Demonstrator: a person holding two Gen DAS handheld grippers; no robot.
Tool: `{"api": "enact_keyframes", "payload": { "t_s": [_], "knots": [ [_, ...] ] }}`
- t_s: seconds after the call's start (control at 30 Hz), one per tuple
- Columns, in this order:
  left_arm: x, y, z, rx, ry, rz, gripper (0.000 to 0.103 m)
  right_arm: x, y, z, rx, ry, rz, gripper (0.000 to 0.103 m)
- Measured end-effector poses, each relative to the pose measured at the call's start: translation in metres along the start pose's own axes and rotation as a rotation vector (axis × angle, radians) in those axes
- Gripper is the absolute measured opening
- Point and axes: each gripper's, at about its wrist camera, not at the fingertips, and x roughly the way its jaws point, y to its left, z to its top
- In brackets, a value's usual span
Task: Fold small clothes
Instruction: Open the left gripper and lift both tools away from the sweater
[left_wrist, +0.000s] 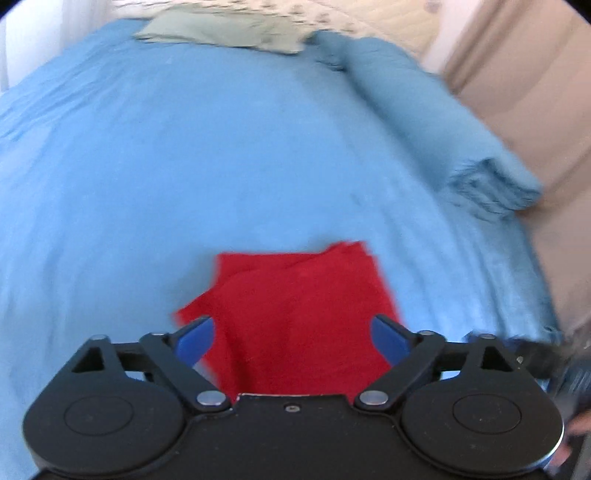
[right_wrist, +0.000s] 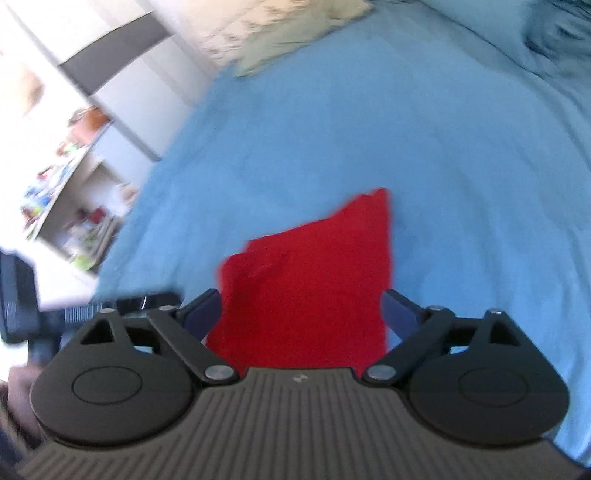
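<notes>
I count one red cloth (left_wrist: 295, 317), lying on the blue bed sheet (left_wrist: 184, 166) with at least one layer folded over another; its edges are smeared by motion blur, so I cannot make out what garment it is. In my left wrist view it sits directly ahead of the left gripper (left_wrist: 293, 339), its near edge running in between the two blue-padded fingers (left_wrist: 195, 341) and passing under the gripper body. The jaws are spread wide, one finger on either side of the cloth, pinching nothing. My right wrist view shows the same single cloth (right_wrist: 314, 288) between the fingers of the right gripper (right_wrist: 301, 314), which are likewise spread apart and grip nothing; a pointed corner of the cloth reaches away from me.

Farther out I see one folded blue blanket (left_wrist: 461, 147) along the right side of the bed, one pale green pillow (left_wrist: 221, 33) at the far end, and one cluttered shelf (right_wrist: 74, 184) off the bed's left edge.
</notes>
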Motion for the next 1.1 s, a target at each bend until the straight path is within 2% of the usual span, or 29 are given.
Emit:
{"api": "enact_keyframes", "payload": {
  "t_s": [0.17,0.27,0.43,0.57,0.67,0.83,1.0,1.1],
  "knots": [
    [0.05,-0.01,0.009,0.08,0.062,-0.028,0.096,0.022,0.012,-0.037,-0.119,0.111,-0.019,0.103],
    [0.079,0.001,0.004,0.067,0.107,-0.033,0.095,0.032,0.008,-0.056,-0.11,0.151,-0.008,0.103],
    [0.118,0.024,-0.009,0.076,0.206,0.046,0.095,0.059,-0.006,-0.075,-0.072,0.206,-0.051,0.103],
    [0.112,0.021,0.001,0.076,0.216,0.055,0.095,0.069,-0.004,-0.075,-0.037,0.233,-0.057,0.103],
    [0.076,0.011,0.009,0.088,0.168,0.07,0.095,0.051,0.006,-0.057,-0.036,0.225,-0.056,0.103],
    [-0.034,-0.009,0.025,0.088,0.076,0.161,0.095,-0.039,0.048,-0.015,-0.088,0.105,-0.076,0.103],
    [-0.175,-0.051,0.031,0.054,-0.006,0.237,0.095,-0.152,0.106,0.036,-0.129,0.019,-0.196,0.103],
    [-0.235,-0.082,0.024,0.024,-0.012,0.259,0.096,-0.221,0.138,0.048,-0.126,0.0,-0.282,0.103]
  ]
}}
